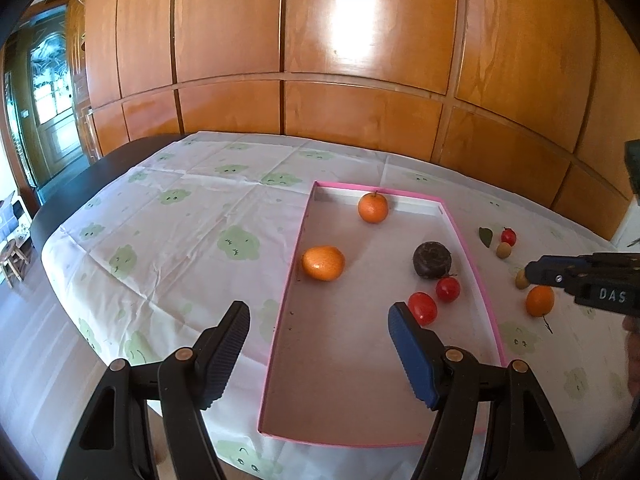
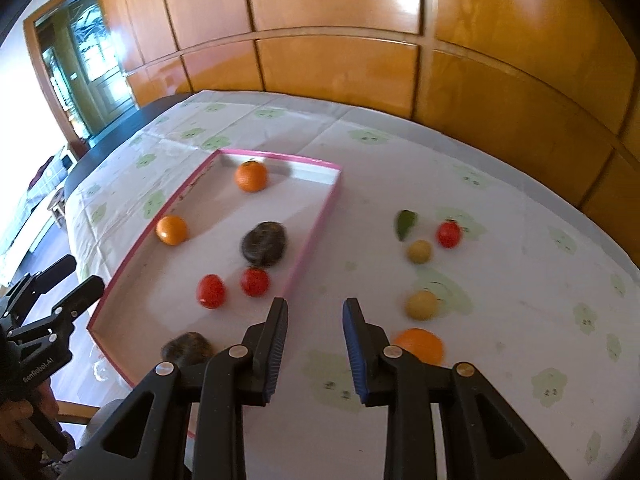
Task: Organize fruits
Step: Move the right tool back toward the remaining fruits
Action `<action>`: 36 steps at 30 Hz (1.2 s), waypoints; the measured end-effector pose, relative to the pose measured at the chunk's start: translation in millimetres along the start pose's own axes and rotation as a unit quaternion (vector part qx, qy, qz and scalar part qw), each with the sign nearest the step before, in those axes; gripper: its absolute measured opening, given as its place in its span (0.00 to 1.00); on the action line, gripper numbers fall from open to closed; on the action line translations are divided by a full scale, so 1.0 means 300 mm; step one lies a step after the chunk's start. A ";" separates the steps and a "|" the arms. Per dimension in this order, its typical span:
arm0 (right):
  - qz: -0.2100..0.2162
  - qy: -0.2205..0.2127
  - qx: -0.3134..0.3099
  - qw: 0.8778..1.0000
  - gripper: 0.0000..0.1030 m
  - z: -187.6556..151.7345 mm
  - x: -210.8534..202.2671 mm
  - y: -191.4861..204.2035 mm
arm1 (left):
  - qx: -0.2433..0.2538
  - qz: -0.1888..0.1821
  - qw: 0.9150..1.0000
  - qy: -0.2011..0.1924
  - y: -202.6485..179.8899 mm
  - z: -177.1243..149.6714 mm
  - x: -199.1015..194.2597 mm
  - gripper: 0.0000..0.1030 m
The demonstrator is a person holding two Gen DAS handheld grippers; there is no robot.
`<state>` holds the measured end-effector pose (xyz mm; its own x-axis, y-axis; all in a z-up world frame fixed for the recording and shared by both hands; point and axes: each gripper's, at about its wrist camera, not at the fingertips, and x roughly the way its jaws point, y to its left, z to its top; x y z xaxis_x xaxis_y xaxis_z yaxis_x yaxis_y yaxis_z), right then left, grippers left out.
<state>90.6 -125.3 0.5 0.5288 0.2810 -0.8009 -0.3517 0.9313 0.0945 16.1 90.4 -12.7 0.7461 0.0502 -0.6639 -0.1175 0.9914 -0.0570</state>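
Jaws of the right gripper (image 2: 315, 322) stand parted and empty above the worktop (image 2: 500, 184); the loose orange (image 2: 420, 344), round and slippery, wants gripping across its middle.

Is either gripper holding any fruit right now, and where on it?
No. The left gripper and the right gripper both have nothing between their pads.

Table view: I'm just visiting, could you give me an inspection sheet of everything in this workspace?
Surface: green-printed tablecloth over a dark table.
Job's things: pink tray holds two oranges, two tomatoes and a dark fruit; outside lie a loose orange, two yellowish fruits and a loose tomato.
Clutter: green leaf.
Grippers: left gripper open, empty; right gripper narrowly open, empty.
Cables: nothing seen.
Surroundings: wooden panel wall, door.
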 end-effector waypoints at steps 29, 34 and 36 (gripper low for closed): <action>-0.140 0.011 0.186 0.972 0.28 -0.163 -0.072 -0.642 | 0.047 -0.007 0.999 0.009 -0.105 -0.001 0.002 0.70; -0.148 0.015 0.201 0.968 0.28 -0.174 -0.080 -0.665 | 0.059 -0.014 0.998 0.014 -0.146 -0.004 0.013 0.70; -0.148 0.016 0.204 0.968 0.28 -0.178 -0.075 -0.666 | 0.067 -0.019 0.997 0.017 -0.165 -0.007 0.015 0.70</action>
<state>107.6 -330.0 -31.9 0.5336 -0.0135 -0.8456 0.1493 0.9857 0.0785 24.0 41.3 -14.5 0.7258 0.0112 -0.6878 -0.0003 0.9999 0.0160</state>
